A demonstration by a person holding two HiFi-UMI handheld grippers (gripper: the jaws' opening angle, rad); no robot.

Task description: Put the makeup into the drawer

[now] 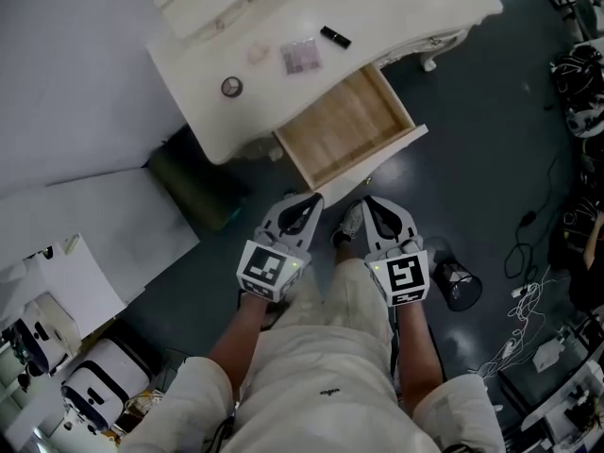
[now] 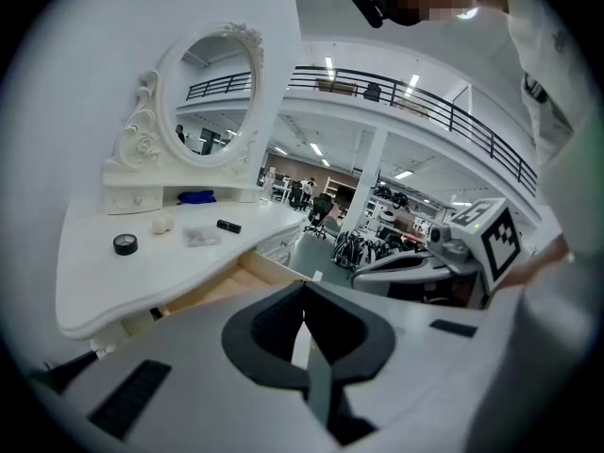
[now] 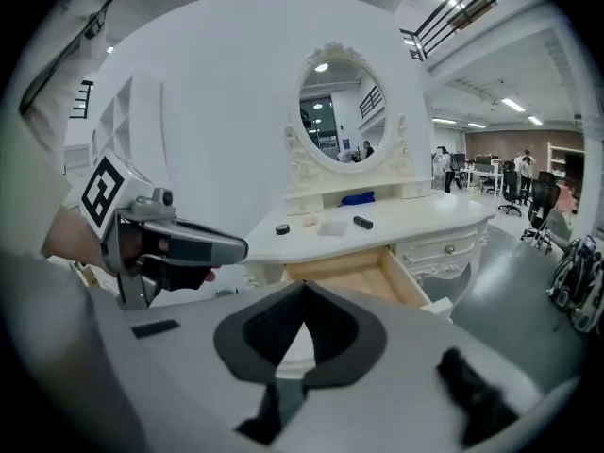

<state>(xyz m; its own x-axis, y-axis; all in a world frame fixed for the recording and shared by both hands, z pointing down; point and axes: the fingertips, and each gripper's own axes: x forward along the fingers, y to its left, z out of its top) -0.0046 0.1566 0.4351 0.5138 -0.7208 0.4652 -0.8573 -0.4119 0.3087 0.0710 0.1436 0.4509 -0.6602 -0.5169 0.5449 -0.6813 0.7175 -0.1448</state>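
The makeup lies on the white dressing table (image 1: 198, 83): a black lipstick tube (image 1: 335, 37), a clear palette (image 1: 300, 56), a pale round puff (image 1: 258, 54) and a small black jar (image 1: 231, 87). Below them the drawer (image 1: 344, 125) stands pulled out, its wooden bottom bare. My left gripper (image 1: 314, 198) and right gripper (image 1: 369, 200) hang side by side just in front of the drawer, over the floor. Both are shut with nothing between the jaws. In the right gripper view the drawer (image 3: 354, 276) lies just beyond the closed tips (image 3: 302, 286); the left gripper view shows its tips (image 2: 304, 286) closed too.
An oval mirror (image 3: 338, 125) stands at the back of the table, with a blue thing (image 3: 359, 197) on the shelf below it. A dark green stool (image 1: 193, 182) sits left of the drawer. A black wire bin (image 1: 458, 284) and cables (image 1: 528, 291) lie on the floor at right.
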